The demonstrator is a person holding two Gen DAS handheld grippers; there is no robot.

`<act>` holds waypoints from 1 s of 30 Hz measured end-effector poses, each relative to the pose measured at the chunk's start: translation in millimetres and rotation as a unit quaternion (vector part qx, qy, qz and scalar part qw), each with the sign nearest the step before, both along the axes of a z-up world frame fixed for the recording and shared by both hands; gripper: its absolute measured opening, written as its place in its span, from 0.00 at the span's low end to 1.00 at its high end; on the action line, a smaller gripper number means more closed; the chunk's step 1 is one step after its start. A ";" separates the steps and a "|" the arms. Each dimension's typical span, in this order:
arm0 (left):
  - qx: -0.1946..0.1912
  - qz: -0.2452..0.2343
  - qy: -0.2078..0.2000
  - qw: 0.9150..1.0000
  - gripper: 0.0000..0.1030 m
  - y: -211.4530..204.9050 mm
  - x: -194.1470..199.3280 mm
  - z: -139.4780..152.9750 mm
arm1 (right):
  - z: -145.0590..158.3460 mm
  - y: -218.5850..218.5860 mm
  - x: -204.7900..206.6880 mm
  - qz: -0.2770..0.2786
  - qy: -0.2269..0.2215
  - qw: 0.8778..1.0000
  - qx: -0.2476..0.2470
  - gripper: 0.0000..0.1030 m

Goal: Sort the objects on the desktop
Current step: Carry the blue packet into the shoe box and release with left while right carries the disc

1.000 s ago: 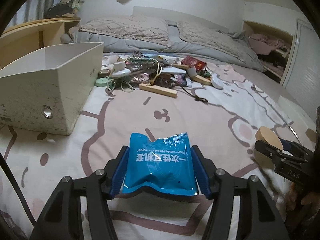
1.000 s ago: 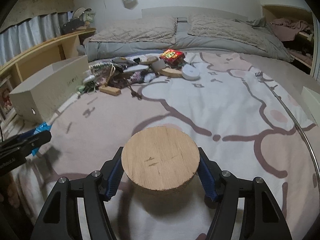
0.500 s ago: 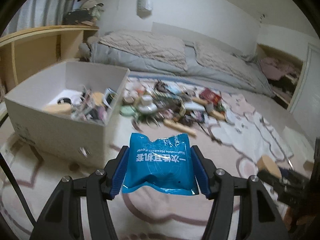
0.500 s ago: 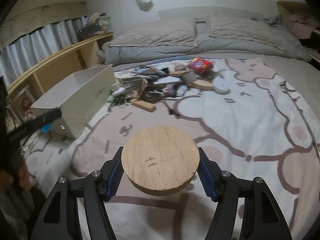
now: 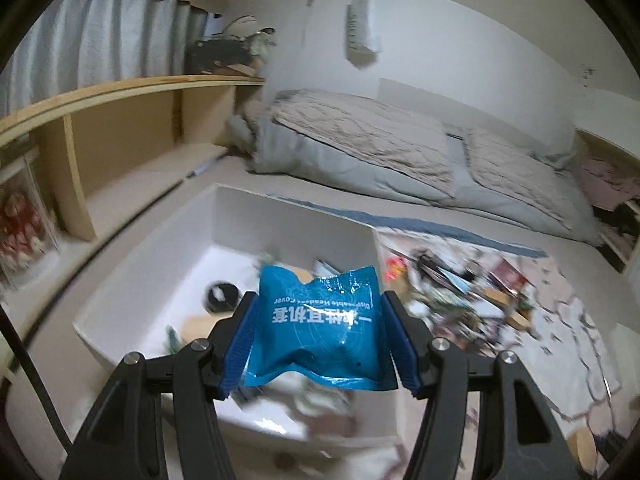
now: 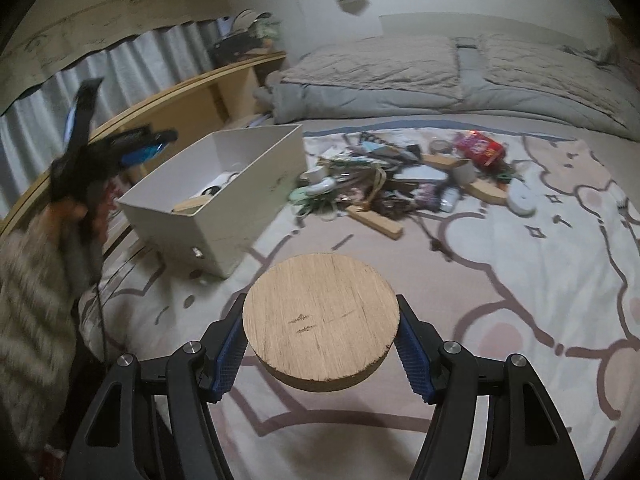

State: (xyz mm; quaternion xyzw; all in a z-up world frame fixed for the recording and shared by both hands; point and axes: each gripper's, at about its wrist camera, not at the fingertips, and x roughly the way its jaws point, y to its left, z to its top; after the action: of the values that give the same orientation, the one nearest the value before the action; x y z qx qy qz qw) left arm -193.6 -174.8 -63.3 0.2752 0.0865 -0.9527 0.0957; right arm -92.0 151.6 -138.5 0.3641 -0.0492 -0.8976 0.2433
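My left gripper (image 5: 320, 336) is shut on a blue plastic packet (image 5: 316, 324) and holds it in the air above the near end of an open white box (image 5: 224, 216). The box holds several small items. My right gripper (image 6: 320, 344) is shut on a round wooden disc (image 6: 320, 316), held above the patterned bedspread. In the right wrist view the left gripper (image 6: 140, 148) hangs above the white box (image 6: 240, 200) at the left. A pile of mixed small objects (image 6: 400, 180) lies on the bed beyond the box.
A wooden shelf (image 5: 120, 136) runs along the left wall beside the box. Grey and beige pillows and a quilt (image 6: 440, 76) lie at the head of the bed. A wooden block (image 6: 376, 220) and a white round item (image 6: 520, 200) lie near the pile.
My left gripper has risen and moved left with the blue packet, from low over the bedspread to above the white box. My right gripper has lifted a little with the disc.
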 end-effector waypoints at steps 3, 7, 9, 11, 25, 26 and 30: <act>-0.014 0.016 -0.006 1.000 0.59 -17.3 -17.6 5.7 | 2.3 -9.4 -0.2 0.012 0.002 1.000 0.003 0.66; -0.023 0.031 -0.020 0.999 0.59 -40.8 -40.3 8.2 | 3.1 -19.7 -2.4 0.024 -0.002 1.000 0.004 0.66; -0.028 0.042 -0.027 0.998 0.59 -47.9 -48.1 7.9 | 2.1 -25.3 -3.9 0.031 -0.004 0.999 0.007 0.66; -0.033 0.051 -0.035 0.998 0.59 -54.6 -58.1 7.2 | 0.8 -30.0 -5.1 0.037 -0.007 0.999 0.009 0.66; -0.020 0.096 -0.088 0.991 0.59 -93.3 -132.1 -0.7 | 1.0 -45.7 -14.1 0.056 -0.024 0.998 0.001 0.66; -0.018 0.100 -0.093 0.990 0.59 -95.9 -136.8 -2.4 | 1.1 -45.9 -14.7 0.056 -0.024 0.998 0.002 0.66; -0.013 0.111 -0.116 0.987 0.59 -104.7 -151.7 -11.3 | 0.7 -45.0 -17.2 0.055 -0.028 0.998 0.000 0.66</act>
State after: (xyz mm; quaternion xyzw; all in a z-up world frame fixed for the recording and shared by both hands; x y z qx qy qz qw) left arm -345.2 -279.5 -74.6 0.3712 0.0919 -0.8989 0.2139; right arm -109.2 106.6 -137.8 0.3918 -0.0356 -0.8722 0.2907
